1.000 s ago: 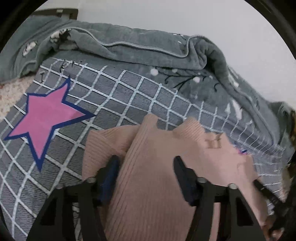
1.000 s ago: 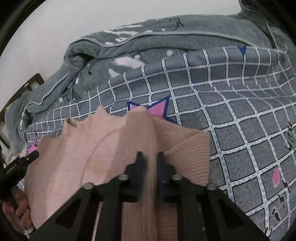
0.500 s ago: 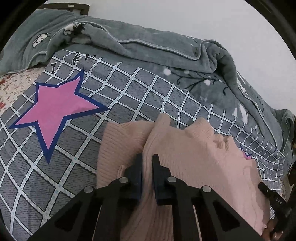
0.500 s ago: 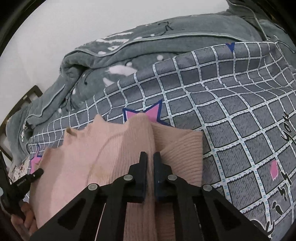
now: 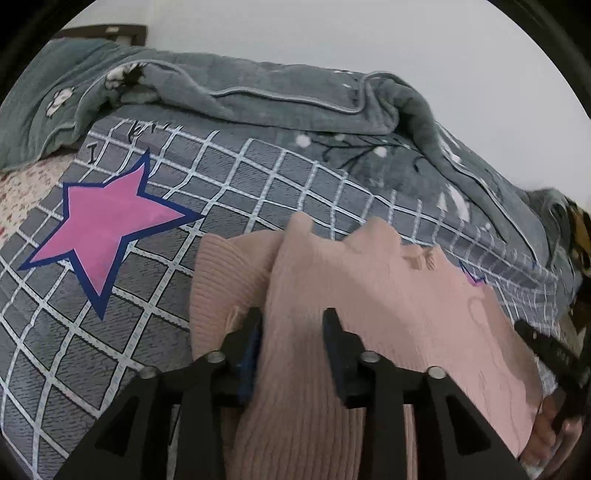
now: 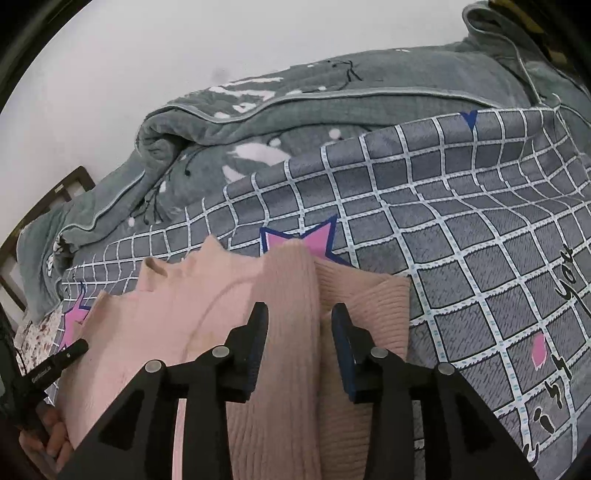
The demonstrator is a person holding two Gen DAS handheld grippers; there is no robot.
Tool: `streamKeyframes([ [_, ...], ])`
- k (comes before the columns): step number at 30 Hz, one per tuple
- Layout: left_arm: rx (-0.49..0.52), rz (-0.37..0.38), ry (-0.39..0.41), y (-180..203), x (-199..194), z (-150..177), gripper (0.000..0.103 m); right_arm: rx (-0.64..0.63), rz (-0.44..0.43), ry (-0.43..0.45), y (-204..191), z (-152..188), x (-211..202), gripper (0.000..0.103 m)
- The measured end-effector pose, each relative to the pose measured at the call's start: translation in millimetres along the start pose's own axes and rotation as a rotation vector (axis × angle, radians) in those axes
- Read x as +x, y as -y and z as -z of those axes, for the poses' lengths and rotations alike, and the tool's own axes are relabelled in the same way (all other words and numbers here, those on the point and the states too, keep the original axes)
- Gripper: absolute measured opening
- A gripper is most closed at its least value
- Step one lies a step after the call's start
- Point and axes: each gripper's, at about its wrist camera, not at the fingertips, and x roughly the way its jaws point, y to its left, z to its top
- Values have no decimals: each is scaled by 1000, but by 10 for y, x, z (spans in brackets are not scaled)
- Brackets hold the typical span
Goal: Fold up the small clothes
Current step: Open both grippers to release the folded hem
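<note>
Both hand-held tools tilt downward over the bed, the left gripper (image 5: 291, 325) and right gripper (image 6: 299, 321) each opening with a raised ridge of the pink ribbed sweater (image 5: 388, 302) between unpressed pads, the garment lying on the grey checked star-print bedspread (image 6: 461, 229), its near edge cut off.

**Soft even light, heavy fisheye warp**

Both views are bright and evenly lit, no glare, only faint shadows under the pink sweater (image 5: 388, 314). The bedspread (image 6: 461, 221) grid bends hard toward the black rounded corners. The near fabric is a bit smeared and soft; the wall (image 5: 332, 33) looks washed-out.
</note>
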Motion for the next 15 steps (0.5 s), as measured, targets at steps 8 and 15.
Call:
streamKeyframes([
  [8, 61, -44, 65, -8, -236, 45, 77, -26, -106, 13, -59, 29, -310, 35],
  [15, -58, 74, -29, -223, -235, 126, 77, -89, -35, -26, -52, 354, -789, 44],
])
